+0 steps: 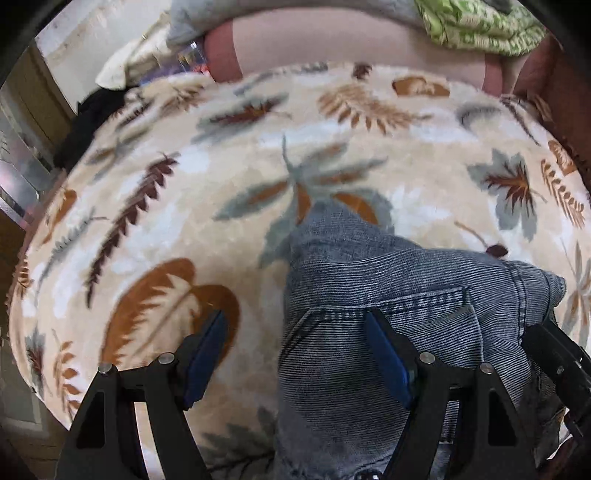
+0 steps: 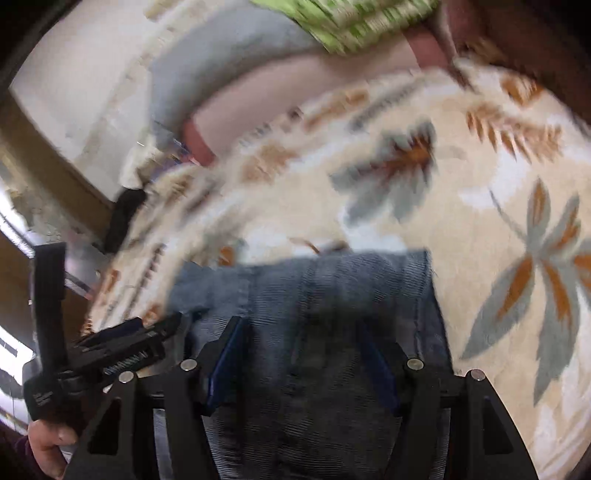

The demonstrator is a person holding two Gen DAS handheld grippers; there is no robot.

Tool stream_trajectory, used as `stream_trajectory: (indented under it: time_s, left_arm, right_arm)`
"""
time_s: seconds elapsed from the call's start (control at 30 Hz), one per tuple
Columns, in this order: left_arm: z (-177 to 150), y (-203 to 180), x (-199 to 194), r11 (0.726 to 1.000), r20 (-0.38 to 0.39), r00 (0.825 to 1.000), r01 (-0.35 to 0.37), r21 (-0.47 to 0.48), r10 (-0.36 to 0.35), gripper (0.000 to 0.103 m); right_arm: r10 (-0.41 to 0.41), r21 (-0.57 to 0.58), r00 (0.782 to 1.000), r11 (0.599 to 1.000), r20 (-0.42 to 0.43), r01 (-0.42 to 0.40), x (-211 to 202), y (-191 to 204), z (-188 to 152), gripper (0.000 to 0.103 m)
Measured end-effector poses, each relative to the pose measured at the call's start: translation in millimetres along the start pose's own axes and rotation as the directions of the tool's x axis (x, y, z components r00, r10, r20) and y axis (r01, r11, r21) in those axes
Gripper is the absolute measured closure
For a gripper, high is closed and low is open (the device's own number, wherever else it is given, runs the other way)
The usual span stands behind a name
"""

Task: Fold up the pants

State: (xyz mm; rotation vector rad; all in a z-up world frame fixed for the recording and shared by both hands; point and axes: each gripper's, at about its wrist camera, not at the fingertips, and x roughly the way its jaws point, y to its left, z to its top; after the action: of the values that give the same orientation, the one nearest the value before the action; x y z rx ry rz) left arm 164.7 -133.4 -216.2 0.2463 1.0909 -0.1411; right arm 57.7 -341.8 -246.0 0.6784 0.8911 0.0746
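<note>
Blue pants (image 1: 388, 280) lie partly folded on a leaf-print blanket (image 1: 166, 206). Left gripper (image 1: 295, 354) and right gripper (image 2: 303, 354) hover above, jaws released, holding nothing. Next: likely grasp an edge and fold.

Right tool (image 2: 301, 354) open over pants (image 2: 306, 291), blanket (image 2: 480, 177)

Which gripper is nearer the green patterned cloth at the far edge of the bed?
Cannot tell. The left gripper and right gripper both sit over the jeans, far from the green cloth.

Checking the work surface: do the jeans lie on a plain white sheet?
No: the jeans lie on a cream blanket printed with leaves.
</note>
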Motion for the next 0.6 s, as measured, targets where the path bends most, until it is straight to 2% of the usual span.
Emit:
stream_trajectory:
  time_s: [0.17, 0.3, 0.37, 0.43, 0.53, 0.6]
  left_arm:
    - [-5, 1, -22, 0.999, 0.03, 0.999, -0.015, 0.037, 0.014, 0.024]
    - [-27, 13, -52, 0.998, 0.08, 0.997, -0.002, 0.057, -0.002, 0.024]
    - [-41, 18, -61, 0.998, 0.089, 0.996, 0.004, 0.063, -0.009, 0.024]
    - [-58, 22, -68, 0.998, 0.086, 0.996, 0.016, 0.065, -0.022, 0.024]
    - [-81, 26, -72, 0.996, 0.06, 0.996, 0.066, 0.061, -0.07, 0.024]
    - [-95, 26, -65, 0.993, 0.013, 0.994, 0.108, 0.055, -0.109, 0.024]
  right_arm:
    - [0.03, -0.042, 0.997, 0.999, 0.067, -0.027, -25, 5, -8, 0.04]
    - [0.079, -0.085, 0.991, 0.994, 0.111, -0.07, -55, 10, -26, 0.038]
    - [0.079, -0.131, 0.99, 0.989, 0.115, -0.064, -62, 18, -33, 0.038]
    - [0.057, -0.189, 0.994, 0.981, 0.093, -0.039, -64, 27, -45, 0.038]
    - [0.029, -0.179, 0.999, 0.984, 0.03, -0.023, -60, 24, -63, 0.038]
    - [-0.029, -0.194, 1.0, 0.981, -0.009, 0.026, -52, 24, -75, 0.038]
